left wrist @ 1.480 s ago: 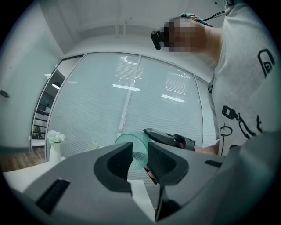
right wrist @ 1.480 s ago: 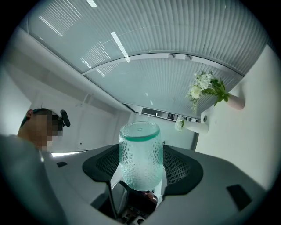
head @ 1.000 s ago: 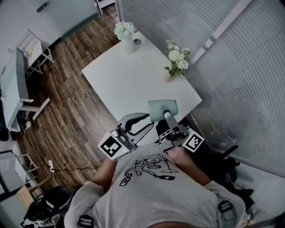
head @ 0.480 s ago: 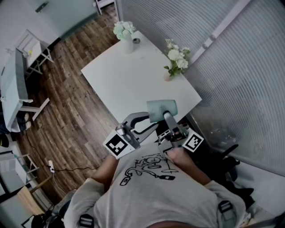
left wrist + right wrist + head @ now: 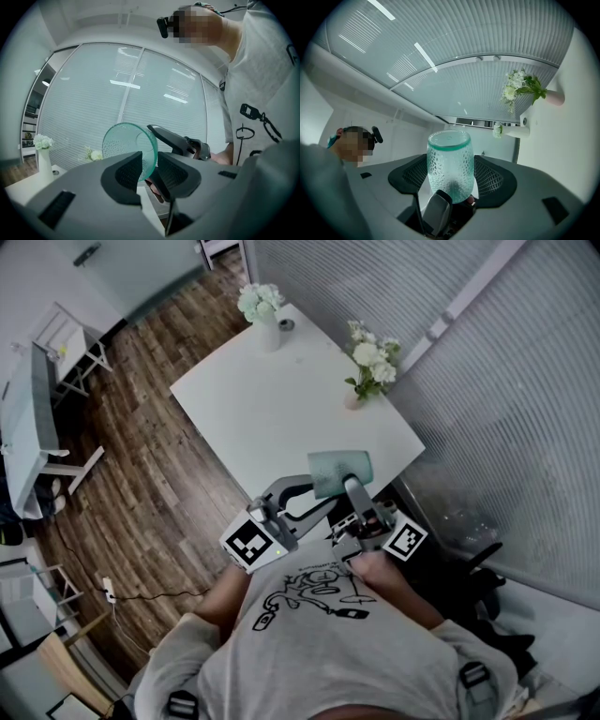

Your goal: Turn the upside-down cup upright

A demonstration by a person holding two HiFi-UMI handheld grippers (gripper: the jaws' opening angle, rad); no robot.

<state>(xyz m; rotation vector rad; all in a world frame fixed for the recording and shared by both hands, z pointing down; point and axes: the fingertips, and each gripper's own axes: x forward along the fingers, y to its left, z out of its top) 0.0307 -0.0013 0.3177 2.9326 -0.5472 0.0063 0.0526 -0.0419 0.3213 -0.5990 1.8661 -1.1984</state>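
The right gripper (image 5: 451,180) is clamping a dimpled green glass cup (image 5: 449,154). The left gripper (image 5: 149,166), jaws narrow, is straddling that cup's thin round rim.

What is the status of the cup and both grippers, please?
Right gripper shut on cup, off the table. Left gripper astride its wall, grip unclear. Nearest vase well clear.

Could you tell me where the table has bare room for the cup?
The middle of the table is bare, between the white vase, the pink vase and the near edge. That edge is crowded: the left gripper and right gripper meet at the cup.
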